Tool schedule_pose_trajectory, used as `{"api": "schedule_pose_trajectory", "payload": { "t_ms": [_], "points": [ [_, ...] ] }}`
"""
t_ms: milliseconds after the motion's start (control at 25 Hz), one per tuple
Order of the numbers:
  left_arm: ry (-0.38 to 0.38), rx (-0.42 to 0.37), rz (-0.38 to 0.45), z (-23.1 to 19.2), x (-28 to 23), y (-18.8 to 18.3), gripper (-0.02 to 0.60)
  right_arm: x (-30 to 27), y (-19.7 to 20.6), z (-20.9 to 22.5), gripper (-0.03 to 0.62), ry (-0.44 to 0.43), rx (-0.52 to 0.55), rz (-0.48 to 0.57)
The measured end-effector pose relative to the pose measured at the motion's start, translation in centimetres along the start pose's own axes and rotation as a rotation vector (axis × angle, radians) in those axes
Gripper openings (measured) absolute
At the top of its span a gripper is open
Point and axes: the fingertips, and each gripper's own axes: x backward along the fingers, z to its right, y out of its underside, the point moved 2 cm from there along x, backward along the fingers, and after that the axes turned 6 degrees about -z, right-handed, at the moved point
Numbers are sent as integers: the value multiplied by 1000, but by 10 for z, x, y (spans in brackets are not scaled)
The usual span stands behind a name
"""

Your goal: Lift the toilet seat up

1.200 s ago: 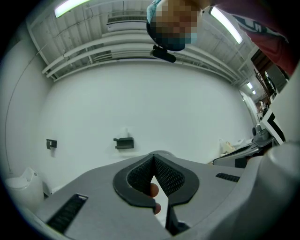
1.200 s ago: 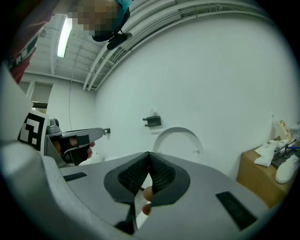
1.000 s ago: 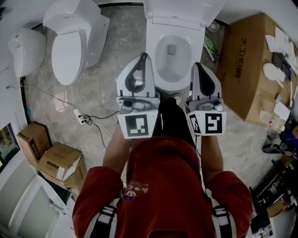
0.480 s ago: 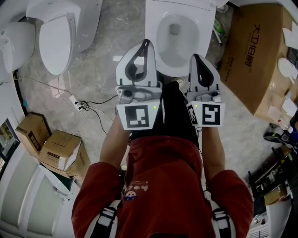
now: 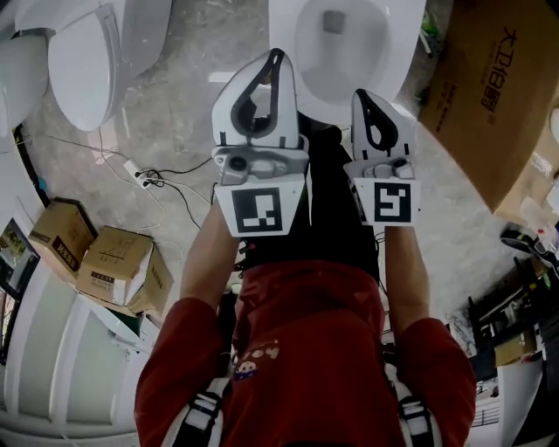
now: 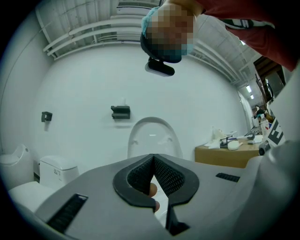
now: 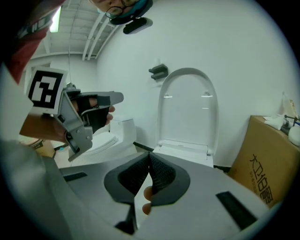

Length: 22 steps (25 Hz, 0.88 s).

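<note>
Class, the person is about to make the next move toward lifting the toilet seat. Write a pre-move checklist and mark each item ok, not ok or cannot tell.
1. White plastic toilet lid upright against the wall: ok.
2. Seat ring lying down on the white ceramic toilet bowl, ready to lift: cannot tell.
3. Left gripper open for a grasp: not ok, jaws together, nothing between them.
4. Right gripper open for a grasp: not ok, jaws together, empty.
5. A gripper touching the toilet: not ok, both are short of it.
6. Brown cardboard box out of the way: ok, it stands beside the bowl.
</note>
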Motion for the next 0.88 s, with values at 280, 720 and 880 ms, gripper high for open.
{"api": "schedule_pose_trajectory", "payload": {
  "t_ms": [280,720,880],
  "points": [
    [34,-11,-35,3,-7,40,8,-25,59,-10,12,-54,85,-112],
    [62,-20,-71,13,-6,90,8,-45,162,-31,14,-219,195,-444],
    [64,-20,-91,10,-3,103,8,-51,192,-43,14,-286,252,-533]
  ]
}}
